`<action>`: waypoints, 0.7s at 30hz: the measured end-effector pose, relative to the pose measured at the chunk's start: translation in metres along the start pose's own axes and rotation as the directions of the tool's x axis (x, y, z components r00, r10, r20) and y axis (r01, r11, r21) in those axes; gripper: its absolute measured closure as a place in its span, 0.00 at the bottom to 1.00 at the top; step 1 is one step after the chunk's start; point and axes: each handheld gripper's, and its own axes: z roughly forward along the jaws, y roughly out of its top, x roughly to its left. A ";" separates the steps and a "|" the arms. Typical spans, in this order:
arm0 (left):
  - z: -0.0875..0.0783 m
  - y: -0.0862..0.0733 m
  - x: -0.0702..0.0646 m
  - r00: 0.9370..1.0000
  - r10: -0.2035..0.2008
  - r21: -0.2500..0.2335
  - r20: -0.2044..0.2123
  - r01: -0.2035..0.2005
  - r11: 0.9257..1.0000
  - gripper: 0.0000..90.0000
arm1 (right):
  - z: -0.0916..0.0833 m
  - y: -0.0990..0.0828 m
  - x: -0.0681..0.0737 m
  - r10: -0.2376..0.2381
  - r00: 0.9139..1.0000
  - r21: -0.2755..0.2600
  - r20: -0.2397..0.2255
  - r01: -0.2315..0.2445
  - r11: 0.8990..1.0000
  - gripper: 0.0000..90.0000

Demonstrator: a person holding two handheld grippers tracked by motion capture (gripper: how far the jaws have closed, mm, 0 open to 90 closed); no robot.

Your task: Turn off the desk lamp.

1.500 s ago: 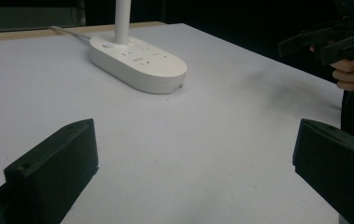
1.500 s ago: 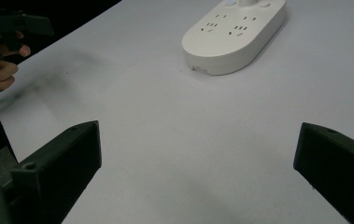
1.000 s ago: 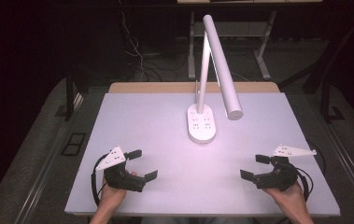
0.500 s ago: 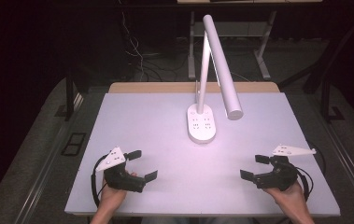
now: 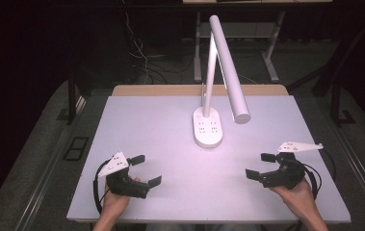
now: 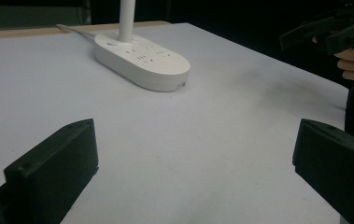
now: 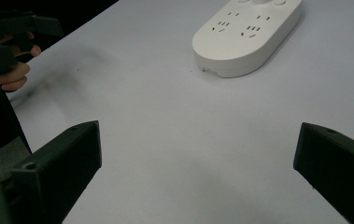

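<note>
**Two open grippers, one lamp base ahead between them**

Two black two-jaw grippers low at the near edge of the pale lilac table top [image 5: 161,125], well apart from each other. Left gripper [image 5: 145,170] near the front-left corner, jaws spread wide, nothing between them; right gripper [image 5: 261,166] near the front-right, jaws likewise released and empty. Both aimed inward and forward, toward the table's middle.

Between and beyond them: a white oval lamp base of smooth plastic with socket holes on top [image 5: 208,127], standing flat on the table, well apart from both grippers. Long axis running near-to-far, rounded near end facing the person. Rising from its far end, a slim white post bearing a white tubular lamp head [image 5: 230,72] that slants out over the right side of the base.

From the left gripper: base [image 6: 142,60] ahead and slightly left of centre. From the right gripper: base [image 7: 247,35] ahead, right of centre. Roughly equal reach from either side; right gripper perhaps a shade nearer, though hard to judge. Probably a forward, inward reach for whichever hand goes first, with the overhanging head to be kept clear of on the right.
</note>
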 end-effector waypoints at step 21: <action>0.001 0.000 0.000 1.000 -0.001 0.009 -0.003 0.001 1.000 0.00 | 0.012 0.036 0.000 -0.040 0.999 0.029 -0.015 0.041 0.999 0.01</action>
